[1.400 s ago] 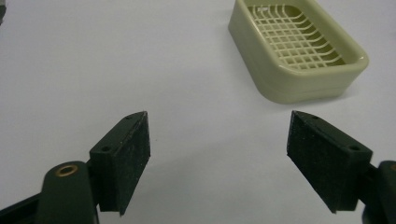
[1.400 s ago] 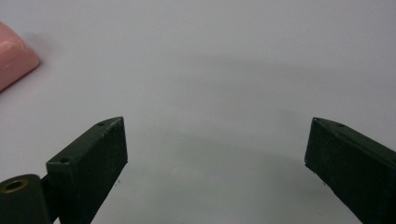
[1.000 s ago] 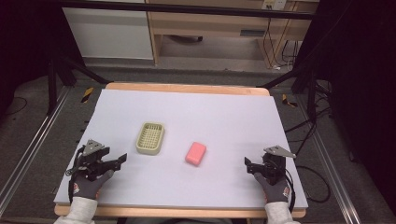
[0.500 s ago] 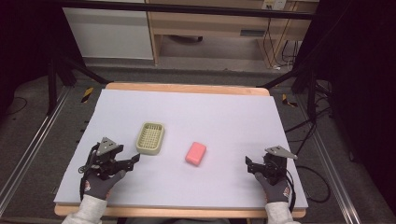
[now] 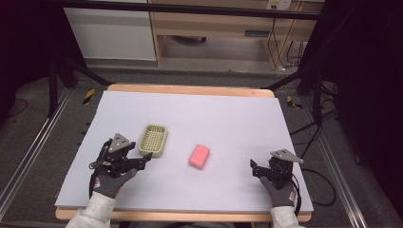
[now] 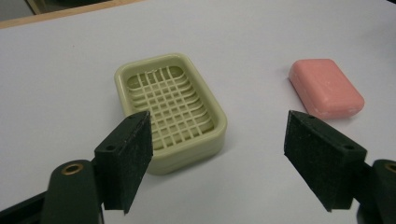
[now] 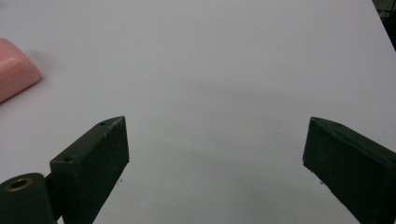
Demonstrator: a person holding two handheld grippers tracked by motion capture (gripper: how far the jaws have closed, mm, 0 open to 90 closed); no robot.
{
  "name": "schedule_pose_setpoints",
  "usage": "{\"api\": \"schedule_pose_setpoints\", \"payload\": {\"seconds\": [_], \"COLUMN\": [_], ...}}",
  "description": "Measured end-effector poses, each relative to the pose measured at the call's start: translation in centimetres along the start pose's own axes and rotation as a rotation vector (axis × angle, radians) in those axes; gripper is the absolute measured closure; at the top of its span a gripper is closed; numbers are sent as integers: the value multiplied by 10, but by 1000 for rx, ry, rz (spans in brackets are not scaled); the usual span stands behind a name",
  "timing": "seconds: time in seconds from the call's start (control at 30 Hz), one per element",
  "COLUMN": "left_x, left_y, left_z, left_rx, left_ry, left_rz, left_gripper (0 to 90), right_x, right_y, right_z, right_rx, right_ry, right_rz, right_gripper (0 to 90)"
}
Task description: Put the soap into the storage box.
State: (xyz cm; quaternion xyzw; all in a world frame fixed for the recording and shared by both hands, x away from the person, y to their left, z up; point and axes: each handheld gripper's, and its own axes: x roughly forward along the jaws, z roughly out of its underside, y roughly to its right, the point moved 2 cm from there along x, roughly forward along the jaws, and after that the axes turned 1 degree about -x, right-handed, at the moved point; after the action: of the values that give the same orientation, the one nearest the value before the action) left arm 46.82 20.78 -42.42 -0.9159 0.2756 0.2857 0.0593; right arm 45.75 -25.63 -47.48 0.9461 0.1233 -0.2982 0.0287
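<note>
- Reaching toward the soap dish (image 5: pixel 153 140) with the left gripper (image 5: pixel 142 159), jaws wide apart and empty, just short of the dish's near edge; no contact that I could make out.
- In the left gripper view the dish (image 6: pixel 170 109) sat between and just beyond the two pads, nearer the left one; the pink soap (image 6: pixel 325 87) lay off to the right, apart from the dish.
- Soap (image 5: pixel 199 156) rested flat near the middle of the white table (image 5: pixel 228 118), between the two hands.
- Right gripper (image 5: pixel 255 167) rested low at the table's right near edge, jaws also spread, holding nothing; soap's corner (image 7: pixel 14 74) showed far left in its view.
- Step judged: approach, before any grasp. Next move likely called for either straddling the dish rim and closing, or swinging right to the soap; can't tell which target.
- Versus a second ago: left hand had moved forward and right, closer to the dish; right hand, dish and soap unchanged.
</note>
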Motion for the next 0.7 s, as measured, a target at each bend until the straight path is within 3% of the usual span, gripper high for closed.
{"api": "schedule_pose_setpoints", "payload": {"seconds": [0.7], "left_x": [35], "left_y": [49], "left_z": [-32], "left_rx": [78], "left_ry": [-4], "left_rz": [78], "left_gripper": [229], "right_x": [2], "right_y": [-1], "right_z": [0], "right_rx": [-11], "right_ry": [-3], "right_rz": [11], "right_gripper": [66]}}
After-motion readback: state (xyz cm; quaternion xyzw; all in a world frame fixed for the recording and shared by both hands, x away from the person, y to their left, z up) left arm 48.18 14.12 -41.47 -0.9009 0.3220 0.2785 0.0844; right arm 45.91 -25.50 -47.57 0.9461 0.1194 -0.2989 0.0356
